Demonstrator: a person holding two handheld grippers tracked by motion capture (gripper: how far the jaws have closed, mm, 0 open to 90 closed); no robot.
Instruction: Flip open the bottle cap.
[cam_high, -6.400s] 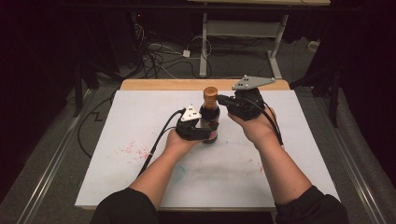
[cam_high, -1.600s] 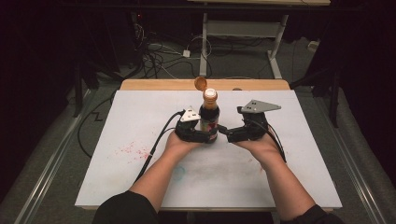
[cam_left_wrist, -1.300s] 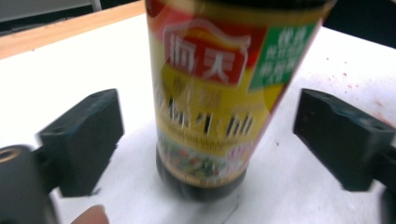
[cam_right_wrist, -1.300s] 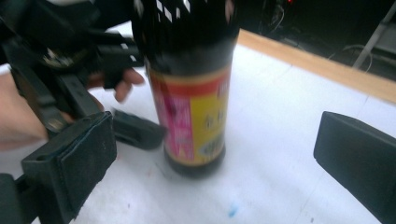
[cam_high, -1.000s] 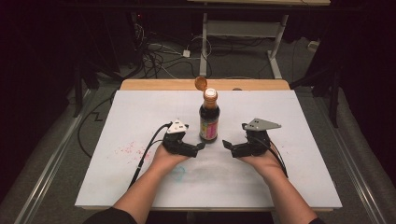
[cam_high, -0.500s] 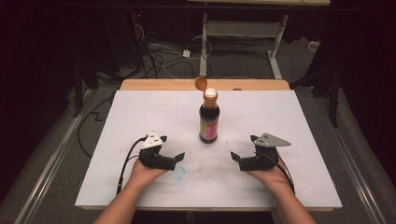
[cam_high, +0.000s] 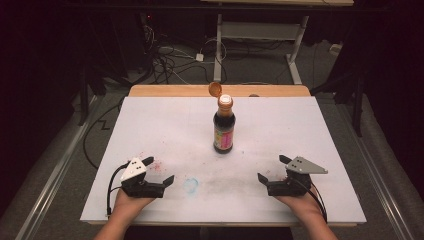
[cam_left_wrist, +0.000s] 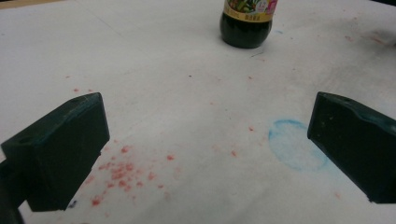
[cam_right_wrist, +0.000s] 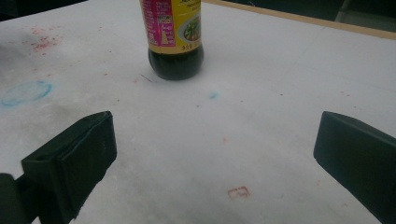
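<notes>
— Where is the bottle (cam_high: 223, 125)?
— It stands upright on the white counter (cam_high: 150, 125), lid flipped open, well ahead of both sets of fingers.
— Are the fingers holding anything?
— No. The left gripper (cam_high: 155, 172) has its fingers wide apart. So does the right gripper (cam_high: 272, 170). Red spots (cam_left_wrist: 123, 170) lie between the left fingers.

dark sauce bottle (cam_high: 223, 127) stands upright mid-table, its orange flip cap (cam_high: 215, 89) open.
</notes>
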